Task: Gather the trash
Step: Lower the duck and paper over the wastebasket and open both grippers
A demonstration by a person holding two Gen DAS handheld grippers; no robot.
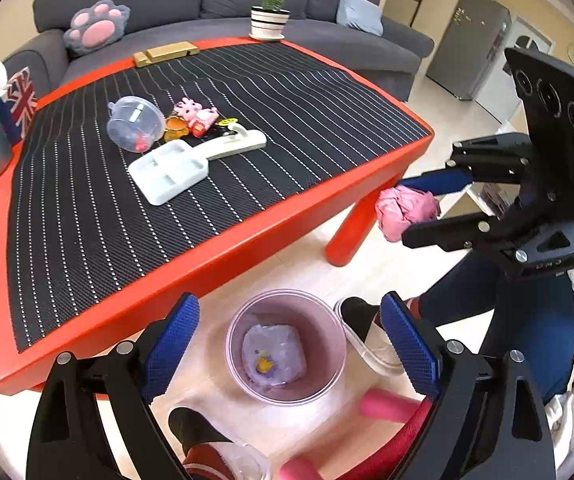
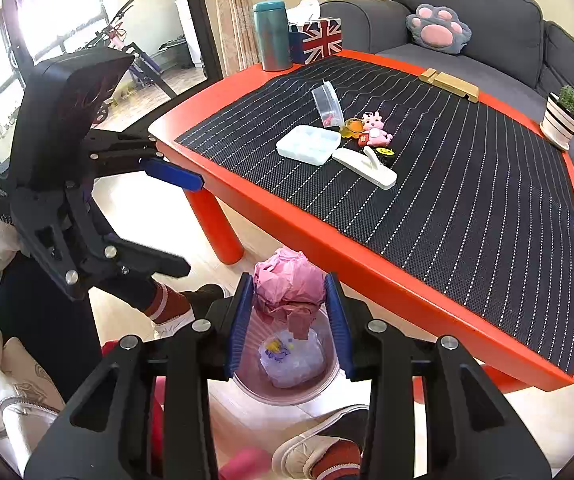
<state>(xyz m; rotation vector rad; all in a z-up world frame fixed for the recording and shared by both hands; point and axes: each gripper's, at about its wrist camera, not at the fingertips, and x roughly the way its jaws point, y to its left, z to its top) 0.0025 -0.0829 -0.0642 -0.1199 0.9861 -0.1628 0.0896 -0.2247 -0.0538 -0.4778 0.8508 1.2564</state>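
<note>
The right tongs (image 2: 289,316) hung beside the red table (image 2: 367,272), pinching a crumpled pink paper ball (image 2: 287,280) directly above the pink bin (image 2: 327,380). The left tongs (image 1: 287,344) were spread, gripping nothing, with that bin (image 1: 327,332) seen between their tips. No legible writing appeared.

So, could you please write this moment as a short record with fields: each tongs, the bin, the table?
left tongs: open, empty, above the bin
right tongs: shut on pink paper ball, above the bin
bin: on the floor beside the red table, holds a crumpled clear plastic bag
table: white tray, small toys, clear container
</note>
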